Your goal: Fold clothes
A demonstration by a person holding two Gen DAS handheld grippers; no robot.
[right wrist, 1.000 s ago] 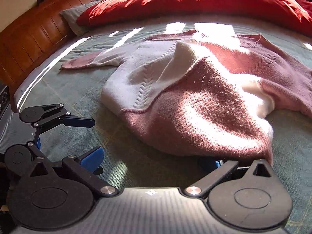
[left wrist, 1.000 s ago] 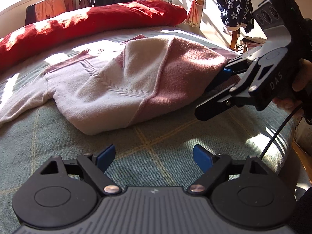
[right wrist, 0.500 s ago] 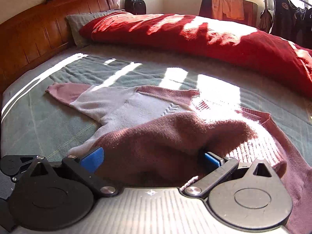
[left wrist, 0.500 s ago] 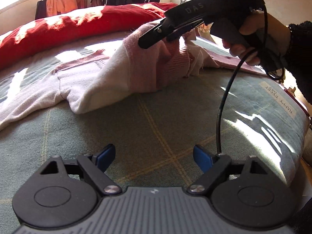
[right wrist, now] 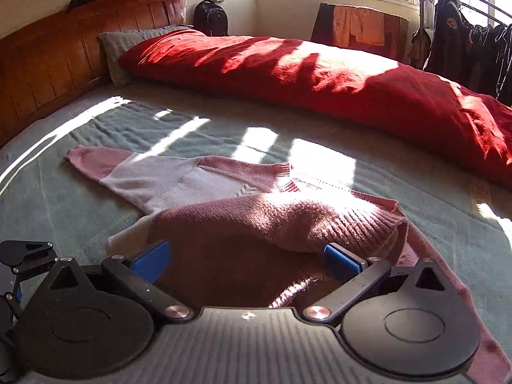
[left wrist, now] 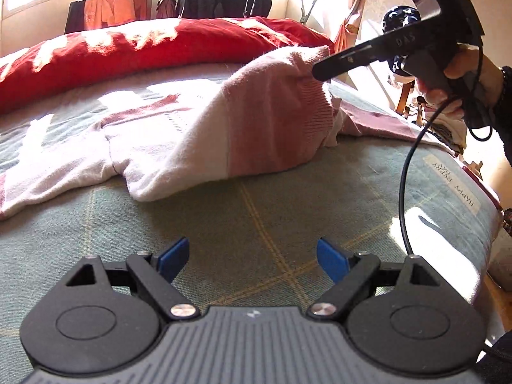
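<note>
A pink and white knit sweater (left wrist: 224, 121) lies spread on the green bedspread (left wrist: 256, 211), one sleeve stretched out to the left (right wrist: 92, 163). My right gripper (right wrist: 246, 260) holds its jaws wide apart, and the sweater's pink ribbed hem (right wrist: 288, 220) is draped over and between its fingers, lifted off the bed. From the left wrist view the right gripper (left wrist: 320, 72) shows side-on in a hand, its tip buried in the raised fabric. My left gripper (left wrist: 252, 257) is open above bare bedspread, short of the sweater, with nothing between its blue pads (left wrist: 174, 256).
A red duvet (right wrist: 320, 73) runs along the far side of the bed, with a grey pillow (right wrist: 118, 44) and wooden headboard (right wrist: 48, 57) at the left. Dark clothes hang on a rack (right wrist: 464, 35). A black cable (left wrist: 406, 172) dangles near the bed's right edge (left wrist: 480, 204).
The right gripper has risen and carried the sweater's hem up and over the body of the sweater. The left gripper has stayed open over the bedspread, drifting slightly.
</note>
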